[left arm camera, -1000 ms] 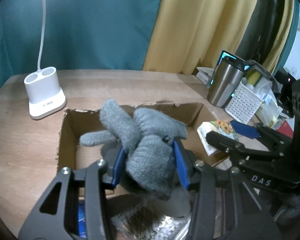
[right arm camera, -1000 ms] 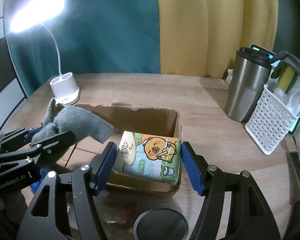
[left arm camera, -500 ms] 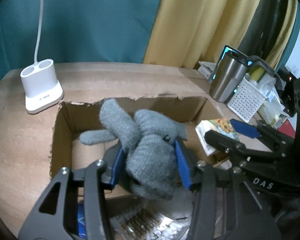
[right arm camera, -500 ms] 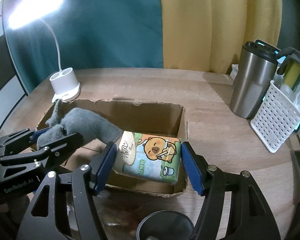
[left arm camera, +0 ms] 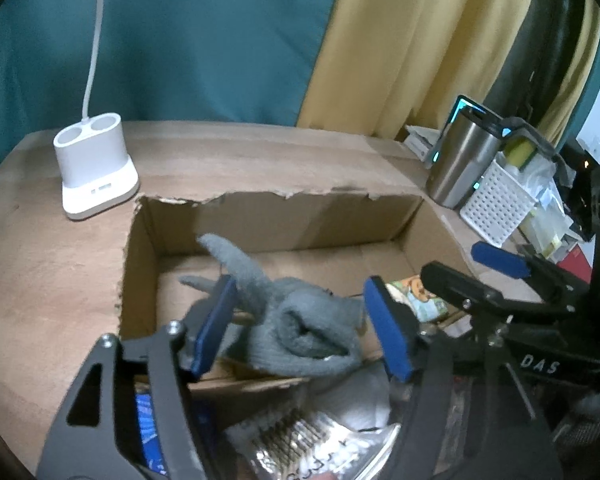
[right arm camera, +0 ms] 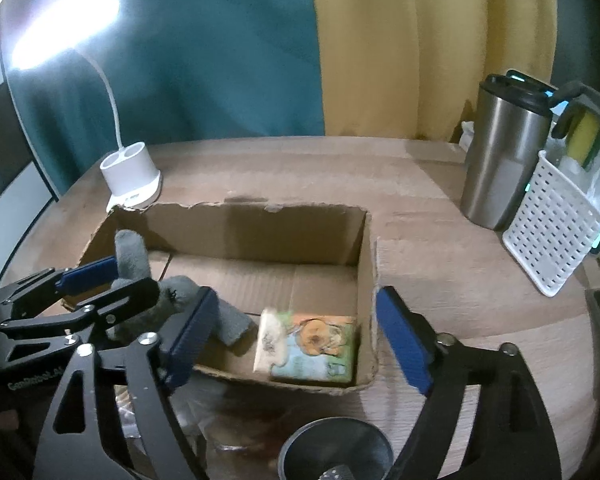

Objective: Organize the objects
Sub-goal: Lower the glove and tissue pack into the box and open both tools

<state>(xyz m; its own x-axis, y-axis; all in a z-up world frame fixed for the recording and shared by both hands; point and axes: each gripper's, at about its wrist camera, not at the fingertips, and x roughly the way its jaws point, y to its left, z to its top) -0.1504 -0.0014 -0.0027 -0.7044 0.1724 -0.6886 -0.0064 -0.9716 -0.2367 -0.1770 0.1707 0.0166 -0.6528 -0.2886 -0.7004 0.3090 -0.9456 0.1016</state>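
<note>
**Both releases risk a snag at the box rim**

The left tongs (left arm camera: 300,316) have just been opening; the blue pads now stand apart from the grey glove (left arm camera: 300,332), which slumps between them, partly inside the box (left arm camera: 284,216) and partly draped over its near wall. The right tongs (right arm camera: 296,328) have also just been opening and stand wide, holding nothing; the tissue pack (right arm camera: 306,346) lies on the box floor in the near right corner, clear of both pads.

The glove is the likelier trouble. Its bulk rests on the near wall, so it may slide back out toward the near edge of the tabletop, onto the clutter there. A knitted finger also sticks up beside the left pad; if the tongs pull away at an angle, the fabric could catch and be dragged out.

On the right, one pad sits outside the right wall of the box and the other over its inside. A careless withdrawal could hook the torn cardboard and shift the box, tipping the glove off
</note>
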